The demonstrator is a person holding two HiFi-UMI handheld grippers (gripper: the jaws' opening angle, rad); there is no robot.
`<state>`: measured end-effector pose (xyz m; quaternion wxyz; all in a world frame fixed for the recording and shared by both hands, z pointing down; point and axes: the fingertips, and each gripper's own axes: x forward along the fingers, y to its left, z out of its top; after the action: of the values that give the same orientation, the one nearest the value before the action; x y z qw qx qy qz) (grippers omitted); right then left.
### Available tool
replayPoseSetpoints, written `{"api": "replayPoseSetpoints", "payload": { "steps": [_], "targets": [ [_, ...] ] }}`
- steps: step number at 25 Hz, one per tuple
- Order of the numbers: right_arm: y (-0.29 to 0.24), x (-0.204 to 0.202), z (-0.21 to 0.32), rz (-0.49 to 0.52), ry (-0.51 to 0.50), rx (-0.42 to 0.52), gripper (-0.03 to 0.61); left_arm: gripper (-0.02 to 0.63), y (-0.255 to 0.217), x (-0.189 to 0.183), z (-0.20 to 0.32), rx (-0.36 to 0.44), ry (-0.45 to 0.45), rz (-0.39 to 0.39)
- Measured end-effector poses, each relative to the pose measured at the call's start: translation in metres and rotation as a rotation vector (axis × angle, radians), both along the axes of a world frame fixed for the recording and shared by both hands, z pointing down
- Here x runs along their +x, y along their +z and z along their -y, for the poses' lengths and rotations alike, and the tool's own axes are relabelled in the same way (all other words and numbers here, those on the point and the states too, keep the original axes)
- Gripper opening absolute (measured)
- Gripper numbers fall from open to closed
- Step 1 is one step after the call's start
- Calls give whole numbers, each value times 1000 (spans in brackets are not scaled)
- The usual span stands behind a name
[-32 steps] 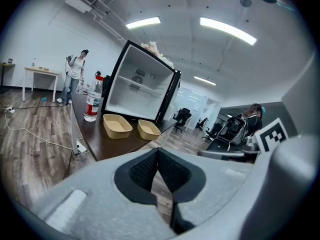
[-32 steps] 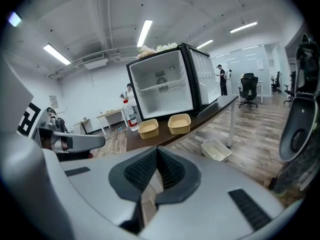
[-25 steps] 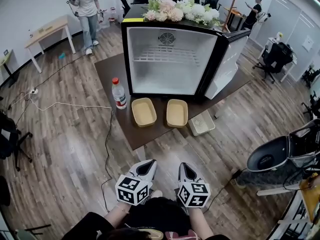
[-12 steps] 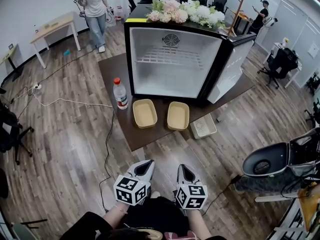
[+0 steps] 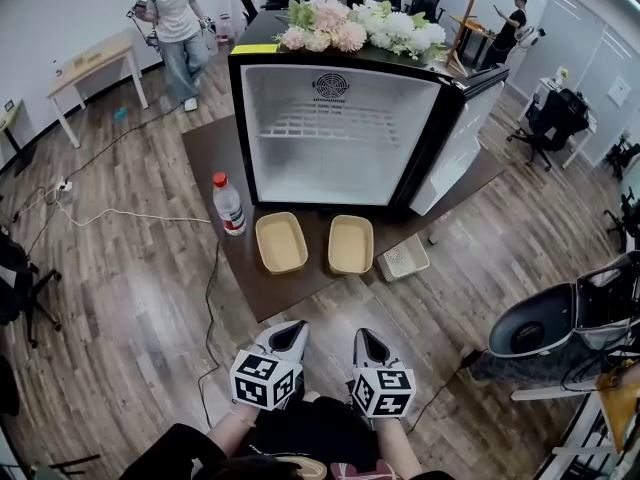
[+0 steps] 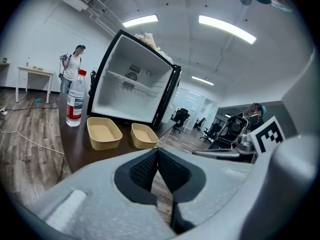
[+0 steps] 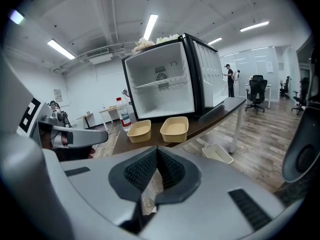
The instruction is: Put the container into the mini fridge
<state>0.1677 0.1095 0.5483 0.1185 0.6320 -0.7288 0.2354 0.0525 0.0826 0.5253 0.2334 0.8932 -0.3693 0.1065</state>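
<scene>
the left tool (image 5: pixel 291 334) and the right tool (image 5: pixel 369 342) hang side by side low in the head view, each with its jaws closed together on nothing, both well apart from the worktop (image 5: pixel 215 148). at twelve o'clock from them, near the worktop's front edge, two shallow tan tubs sit empty just beside each other: the left container (image 5: pixel 281 242) and the right container (image 5: pixel 351 244). at twelve o'clock beyond those stands the mini fridge (image 5: pixel 340 133), its white inside bare but for a wire shelf (image 5: pixel 335 118), its door (image 5: pixel 455 138) swung wide at three o'clock. a water bottle (image 5: pixel 229 205) with a red cap stands upright at ten o'clock from the left container. flowers (image 5: pixel 350 23) lie along the fridge top. a white basket (image 5: pixel 405 259) sits on the floor (image 5: pixel 120 288) at four o'clock from the right container. a person (image 5: pixel 175 28) stands far off at eleven o'clock.
</scene>
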Motion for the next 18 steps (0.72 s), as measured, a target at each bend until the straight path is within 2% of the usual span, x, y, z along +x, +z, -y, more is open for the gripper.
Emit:
{"api": "replayPoseSetpoints", "payload": {
  "steps": [18],
  "targets": [
    [19,23,94,8,156,-90,8,8,11,14,115,-36,66,13]
  ]
}}
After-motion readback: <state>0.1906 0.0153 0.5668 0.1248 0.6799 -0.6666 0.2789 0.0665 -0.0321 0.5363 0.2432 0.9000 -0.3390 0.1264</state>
